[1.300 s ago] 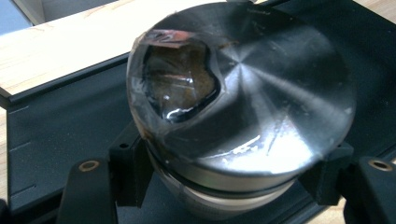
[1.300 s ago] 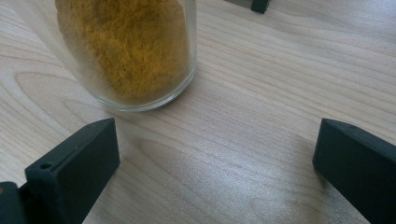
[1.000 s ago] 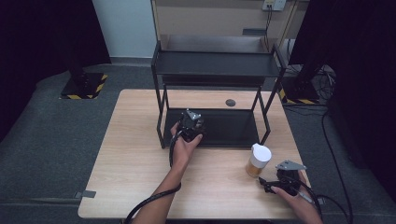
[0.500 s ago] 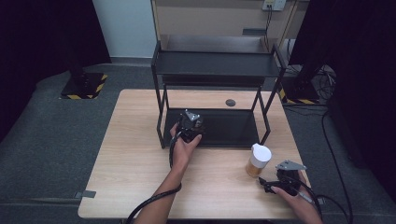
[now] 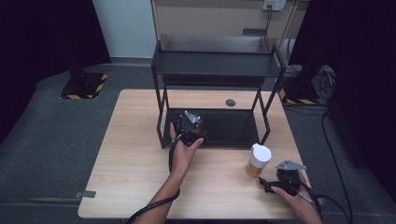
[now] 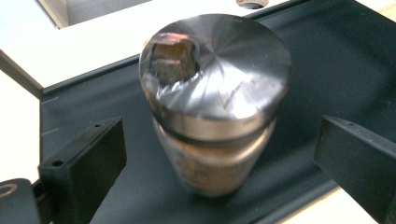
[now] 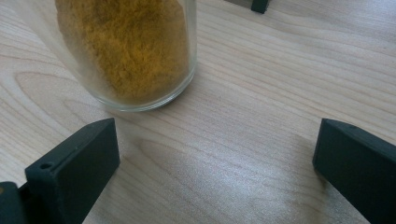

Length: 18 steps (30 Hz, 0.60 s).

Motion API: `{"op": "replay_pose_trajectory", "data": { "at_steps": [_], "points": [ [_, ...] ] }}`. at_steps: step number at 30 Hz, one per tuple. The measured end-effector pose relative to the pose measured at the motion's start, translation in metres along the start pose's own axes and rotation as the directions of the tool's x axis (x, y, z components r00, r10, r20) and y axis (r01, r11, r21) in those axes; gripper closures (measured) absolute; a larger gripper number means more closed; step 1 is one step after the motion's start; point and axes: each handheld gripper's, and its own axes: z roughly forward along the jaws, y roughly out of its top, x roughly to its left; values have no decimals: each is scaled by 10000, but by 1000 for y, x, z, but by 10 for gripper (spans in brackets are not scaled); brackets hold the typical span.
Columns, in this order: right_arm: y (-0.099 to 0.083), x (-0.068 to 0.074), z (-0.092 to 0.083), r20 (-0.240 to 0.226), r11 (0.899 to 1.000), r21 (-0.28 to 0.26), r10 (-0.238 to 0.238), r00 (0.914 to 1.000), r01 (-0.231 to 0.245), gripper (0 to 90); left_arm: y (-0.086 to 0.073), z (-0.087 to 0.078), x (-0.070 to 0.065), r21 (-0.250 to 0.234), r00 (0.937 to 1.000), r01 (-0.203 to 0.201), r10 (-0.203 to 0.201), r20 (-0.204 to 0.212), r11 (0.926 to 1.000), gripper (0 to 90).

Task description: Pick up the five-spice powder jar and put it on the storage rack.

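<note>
A small jar with a brushed metal lid (image 6: pixel 215 93) stands upright on the black bottom tray (image 6: pixel 336 60) of the rack. It stands between the jaws of my left gripper (image 6: pixel 219 154), which have just been opening; both pads are apart from it. In the high view the left gripper (image 5: pixel 189 125) reaches into the rack's lower level (image 5: pixel 233 126). My right gripper (image 5: pixel 267 183) rests open near the table's front right. A glass jar of yellow powder (image 7: pixel 130 51) with a white lid (image 5: pixel 259 151) stands just ahead of it, outside the jaws.
The black two-level rack (image 5: pixel 217 63) takes up the back middle of the wooden table (image 5: pixel 130 154). A small dark round disc (image 5: pixel 230 102) lies on the table behind the tray. Cables trail from both grippers off the front edge.
The left hand and its gripper have shifted slightly back toward the table's front. The right hand has kept still.
</note>
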Motion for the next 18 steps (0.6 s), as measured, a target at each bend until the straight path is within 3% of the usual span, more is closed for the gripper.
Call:
{"op": "replay_pose_trajectory", "data": {
  "at_steps": [7,11,18],
  "points": [
    [0,0,0,0,10000,2,1,10000,-1,14,-5,-13,-4,-43,9999,-40,40,113,10000,12],
    [0,0,0,0,10000,0,1,10000,-1,14,-9,-21,-6,-90,9997,252,-251,62,9996,11],
    [0,0,0,1,10000,1,2,10000,-2,14,-16,-32,-8,-160,9996,227,-224,145,9996,11]
  ]
}}
